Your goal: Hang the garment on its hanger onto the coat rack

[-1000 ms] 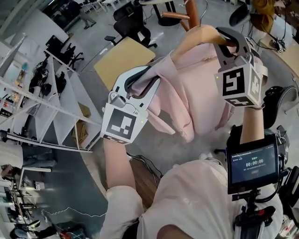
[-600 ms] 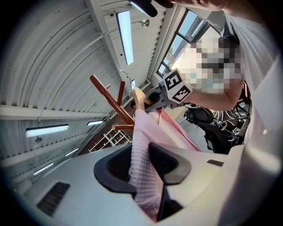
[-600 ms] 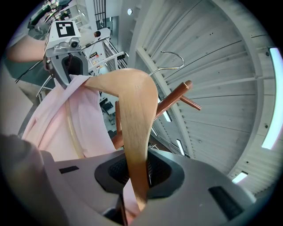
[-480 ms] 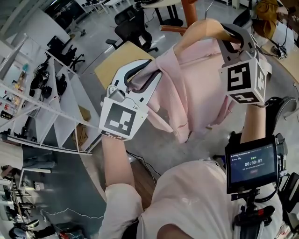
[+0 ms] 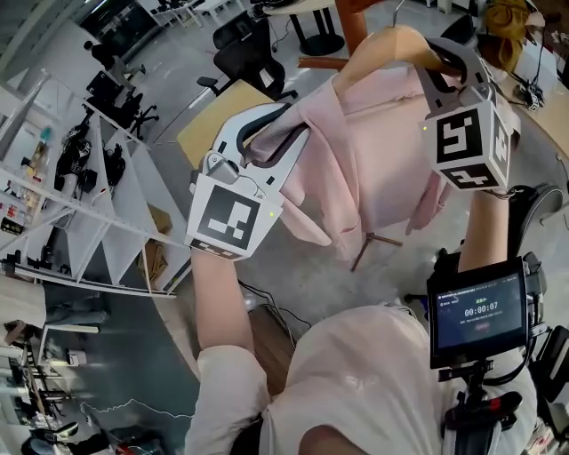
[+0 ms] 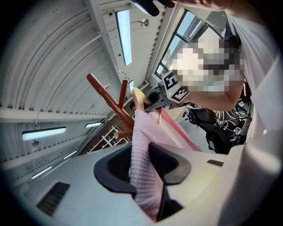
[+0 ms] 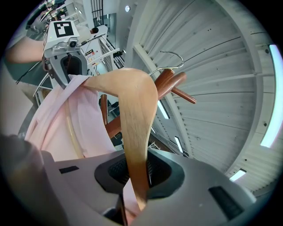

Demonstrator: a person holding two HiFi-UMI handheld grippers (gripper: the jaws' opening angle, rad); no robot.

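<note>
While the left gripper pinches the garment and the right gripper clamps the hanger, they probably must lift it onto the coat rack.

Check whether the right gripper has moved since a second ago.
Yes. The right gripper, shut on the hanger, rose toward the coat rack post, which stayed put.
</note>
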